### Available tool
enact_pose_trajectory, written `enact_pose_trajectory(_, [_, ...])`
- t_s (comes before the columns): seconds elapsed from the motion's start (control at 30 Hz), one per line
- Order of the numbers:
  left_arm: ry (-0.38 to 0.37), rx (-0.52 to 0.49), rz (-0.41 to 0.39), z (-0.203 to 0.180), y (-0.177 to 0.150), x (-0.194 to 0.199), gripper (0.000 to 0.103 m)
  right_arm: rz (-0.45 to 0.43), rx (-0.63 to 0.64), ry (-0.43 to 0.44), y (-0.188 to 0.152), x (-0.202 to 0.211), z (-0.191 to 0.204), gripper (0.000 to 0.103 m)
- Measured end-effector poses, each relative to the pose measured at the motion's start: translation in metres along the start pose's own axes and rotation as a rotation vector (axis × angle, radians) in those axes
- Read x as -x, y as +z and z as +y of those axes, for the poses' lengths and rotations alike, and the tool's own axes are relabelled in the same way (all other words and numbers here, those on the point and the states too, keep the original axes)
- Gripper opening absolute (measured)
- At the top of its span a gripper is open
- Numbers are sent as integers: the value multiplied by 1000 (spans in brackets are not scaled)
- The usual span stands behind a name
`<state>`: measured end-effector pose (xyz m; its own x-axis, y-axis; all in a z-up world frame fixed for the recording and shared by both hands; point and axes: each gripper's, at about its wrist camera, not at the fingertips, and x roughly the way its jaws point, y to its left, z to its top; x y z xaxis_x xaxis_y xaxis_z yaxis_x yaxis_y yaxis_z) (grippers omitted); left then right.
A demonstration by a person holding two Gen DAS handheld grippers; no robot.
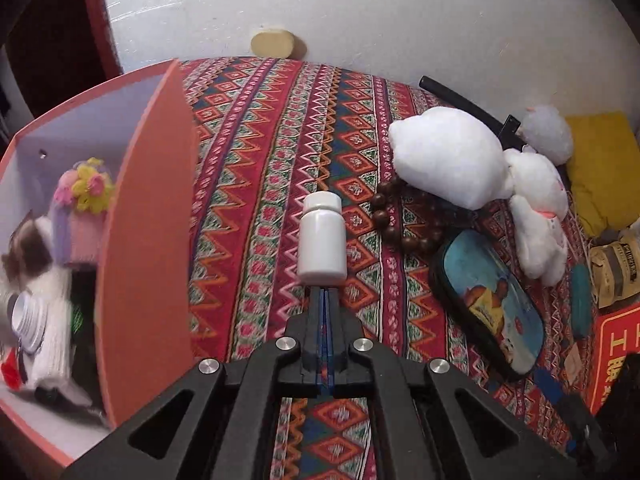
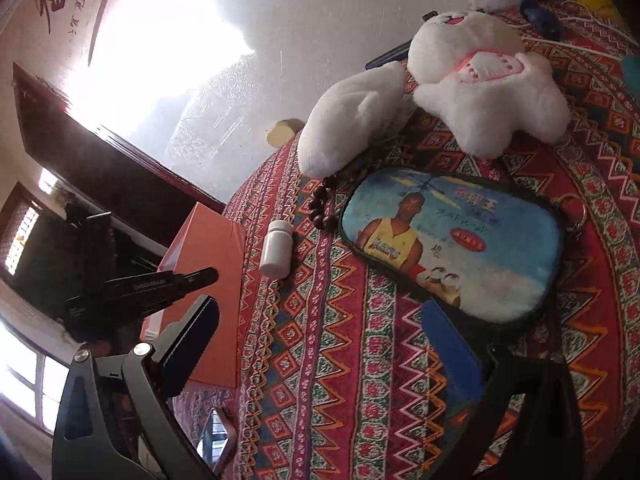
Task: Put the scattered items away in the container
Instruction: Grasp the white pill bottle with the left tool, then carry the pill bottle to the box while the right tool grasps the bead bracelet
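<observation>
- Several loose things lie on the patterned cloth [image 1: 256, 184] covering the table: a white bottle [image 1: 322, 239], a string of brown beads [image 1: 394, 220], a printed pouch [image 1: 490, 300], a white plush rabbit [image 1: 472, 168] and a black rod [image 1: 460, 98] at the upper right of the left wrist view.
- The orange container [image 1: 148, 240] fills the left of that frame; a knitted flower piece [image 1: 86, 186], a white lid and other blurred things already sit inside it.
- The left hand-held gripper [image 1: 325, 300] is clenched with nothing between its fingers; its tip sits just below the bottle's base, and whether it touches I cannot tell.
- The right hand-held gripper [image 2: 320, 320] is released, jaws spread wide over bare cloth at the lower part of its view, the pouch [image 2: 452, 240] just above it.
- Judged from this, the job is mid-way and the bottle [image 2: 276, 254] looks like the next pick for the left side.
- That pick would call for the jaws to spread, straddle the bottle across its width, then close; lying on its side, it may roll if nudged.
- Writing: the pouch shows a player in a yellow "LAKERS" jersey plus Chinese characters too small to read; a red sheet [image 1: 618, 344] at the right edge carries yellow Chinese script; calligraphy hangs on the wall [image 2: 52, 0] at upper left of the right wrist view.
</observation>
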<state>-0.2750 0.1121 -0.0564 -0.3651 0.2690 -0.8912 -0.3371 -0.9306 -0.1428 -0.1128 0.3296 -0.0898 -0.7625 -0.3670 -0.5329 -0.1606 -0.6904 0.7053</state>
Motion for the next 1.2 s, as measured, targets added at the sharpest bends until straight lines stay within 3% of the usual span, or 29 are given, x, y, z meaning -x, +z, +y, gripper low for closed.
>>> enact_pose_trajectory(0.17, [50, -66, 77, -18, 29, -70, 12, 22, 93, -5, -4, 0, 18, 102])
enact_pose_trajectory(0.23, [72, -79, 33, -22, 37, -82, 21, 24, 138, -33, 1, 0, 21, 102])
enact_pose_trajectory(0.3, [129, -80, 26, -25, 44, -95, 82, 24, 139, -30, 7, 0, 17, 102])
enact_pose_trajectory(0.33, [137, -54, 59, -22, 45, -106, 89, 25, 130, -21, 10, 0, 15, 102])
enact_pose_trajectory(0.37, [130, -26, 80, -18, 44, -114, 89, 26, 120, -16, 12, 0, 13, 102])
enact_pose_trajectory(0.43, [117, 35, 140, -4, 36, -136, 69, 25, 91, -9, 16, 0, 6, 102])
enact_pose_trajectory(0.47, [110, 50, 121, 1, 34, -136, 63, 25, 80, -8, 17, 1, 3, 102])
enact_pose_trajectory(0.5, [125, 55, 88, 3, 33, -128, 40, 27, 76, -7, 17, 2, 2, 102])
enact_pose_trajectory(0.67, [66, 92, 74, 7, 7, -78, 39, 16, 114, -23, 16, 9, 8, 102])
enact_pose_trajectory(0.77, [-34, 164, 14, 23, -28, -14, 39, 20, 152, -36, 13, 7, 15, 98])
enact_pose_trajectory(0.9, [-182, 258, -93, 58, -63, 65, 39, 69, 191, 41, 10, -10, 31, 87])
enact_pose_trajectory(1.0, [-278, 302, -163, 86, -57, 103, 40, 79, 320, -33, 18, -43, 56, 87])
enact_pose_trajectory(1.07, [-282, 310, -221, 102, -54, 126, 40, 106, 431, -121, 29, -79, 74, 87])
enact_pose_trajectory(1.2, [-214, 296, -307, 127, -48, 151, 40, 195, 551, -241, 54, -152, 96, 87])
